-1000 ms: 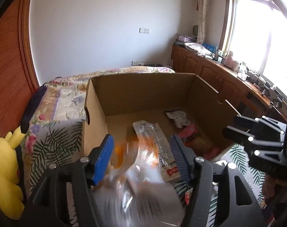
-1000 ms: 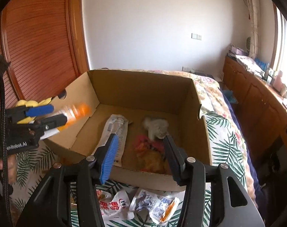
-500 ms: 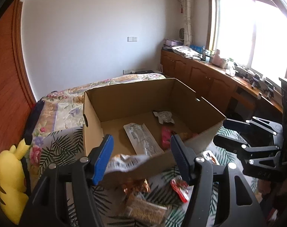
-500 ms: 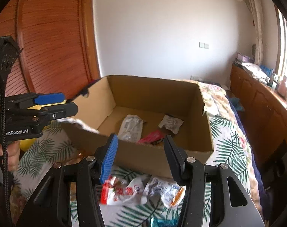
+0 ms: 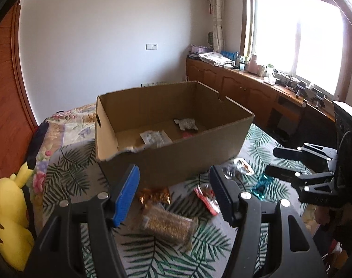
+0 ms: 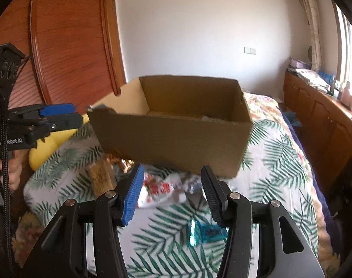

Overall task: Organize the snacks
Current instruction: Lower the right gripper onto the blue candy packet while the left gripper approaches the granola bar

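We note a bedroom: white walls, a reddish wooden sliding door (image 6: 67,53) on one side, a long wooden cabinet (image 5: 245,88) under a bright window (image 5: 299,32), its top cluttered with small things. The working surface is a bed (image 6: 278,162) under a palm-leaf cover, with a floral quilt (image 5: 69,125) farther back and a yellow plush toy (image 5: 9,213) at its edge. An open cardboard box (image 5: 176,157) stands on the cover; inside we see a few snack packets, among them a clear one (image 5: 155,137) and a crumpled white one (image 5: 186,124). In front of the box, loose snacks lie on the cover: a gold-brown packet (image 5: 169,224), a red packet (image 5: 207,197), a red-and-white bag (image 6: 162,191), a teal wrapper (image 6: 206,231). The left tongs (image 5: 174,197) hang over these with jaws apart, nothing between them. The right tongs (image 6: 172,194) are likewise parted and empty, above the red-and-white bag.
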Motion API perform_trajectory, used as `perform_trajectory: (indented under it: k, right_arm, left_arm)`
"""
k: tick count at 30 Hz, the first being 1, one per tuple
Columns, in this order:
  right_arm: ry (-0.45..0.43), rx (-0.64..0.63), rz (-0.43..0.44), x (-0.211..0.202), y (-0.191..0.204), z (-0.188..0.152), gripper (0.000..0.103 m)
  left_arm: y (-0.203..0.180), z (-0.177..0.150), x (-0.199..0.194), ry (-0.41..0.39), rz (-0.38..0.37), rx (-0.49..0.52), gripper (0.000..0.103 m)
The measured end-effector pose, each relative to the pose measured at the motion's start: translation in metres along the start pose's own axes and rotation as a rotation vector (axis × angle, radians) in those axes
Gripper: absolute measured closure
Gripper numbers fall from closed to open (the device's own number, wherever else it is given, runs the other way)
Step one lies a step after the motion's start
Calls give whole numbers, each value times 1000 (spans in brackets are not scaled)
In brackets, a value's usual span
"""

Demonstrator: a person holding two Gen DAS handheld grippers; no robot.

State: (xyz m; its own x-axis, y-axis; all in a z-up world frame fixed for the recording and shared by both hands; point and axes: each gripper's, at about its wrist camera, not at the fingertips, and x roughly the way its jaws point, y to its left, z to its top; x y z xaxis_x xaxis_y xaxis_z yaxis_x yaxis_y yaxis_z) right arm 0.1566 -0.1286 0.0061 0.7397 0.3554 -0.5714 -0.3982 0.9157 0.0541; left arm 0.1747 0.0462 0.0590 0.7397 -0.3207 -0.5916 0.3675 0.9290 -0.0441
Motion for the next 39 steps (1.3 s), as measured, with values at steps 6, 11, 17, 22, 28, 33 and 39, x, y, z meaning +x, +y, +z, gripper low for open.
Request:
perform_trajectory:
  k: [6,11,17,22,28,33,39]
  right_arm:
    - [39,31,-17,-4,-14,-31,51]
    - [74,59,-30,-1,-25,-50,51]
    - [118,87,-30,7,-32,-70,51]
    - [145,107,-26,15,-36,-80,51]
    - [175,158,-20,27,-46,-80,51]
    - [207,210,21,41,-56,-73,51]
    - [227,184,-9,55,-59,-61,50]
  left_arm:
    - [-1,-30,0,17,-6,-27,40]
    - [-1,-54,10,42,19,-28,40]
    - [3,-75,25,83,28,-48,40]
    - [8,-89,36,114,32,-70,40]
    - [11,-98,42,139,32,-92,40]
    - [10,-98,46,146,23,-107,40]
    - [7,-97,56,165,16,-133,40]
